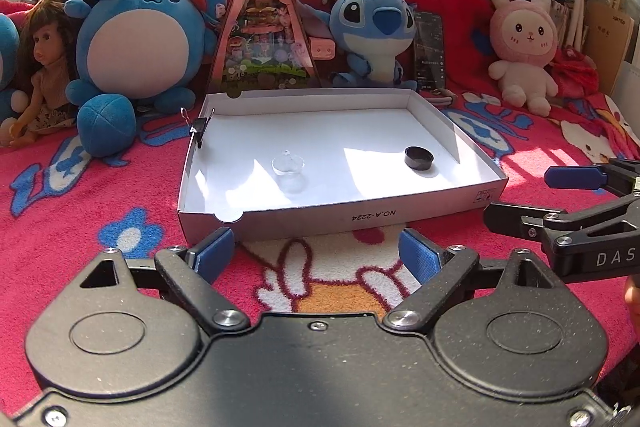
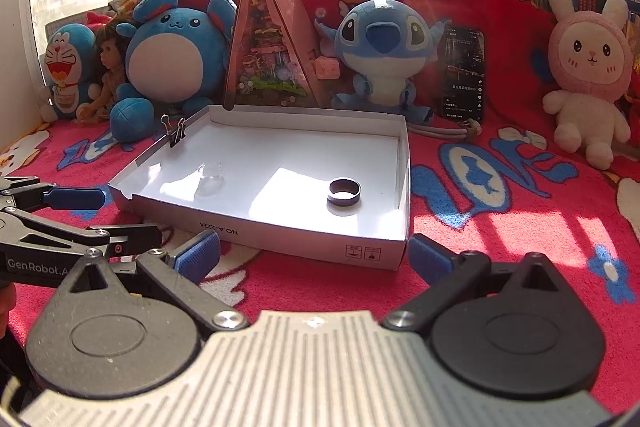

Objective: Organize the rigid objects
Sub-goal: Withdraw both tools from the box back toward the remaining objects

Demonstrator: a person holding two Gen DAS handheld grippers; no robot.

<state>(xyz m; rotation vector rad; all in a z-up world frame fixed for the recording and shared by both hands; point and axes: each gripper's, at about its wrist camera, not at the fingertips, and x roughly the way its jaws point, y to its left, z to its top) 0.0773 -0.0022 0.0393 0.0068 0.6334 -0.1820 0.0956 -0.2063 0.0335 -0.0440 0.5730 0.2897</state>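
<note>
L gripper [image 1: 316,251] + R gripper [image 2: 314,253]: both wide apart, empty, side by side.

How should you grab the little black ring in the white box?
Probably from above. The black ring lies flat and open side up on the floor of the white box, away from the walls. Put one finger inside the hole and one outside, pinching its upright wall, or span its whole width. The right gripper is open and empty, and the ring lies on its side.
</note>
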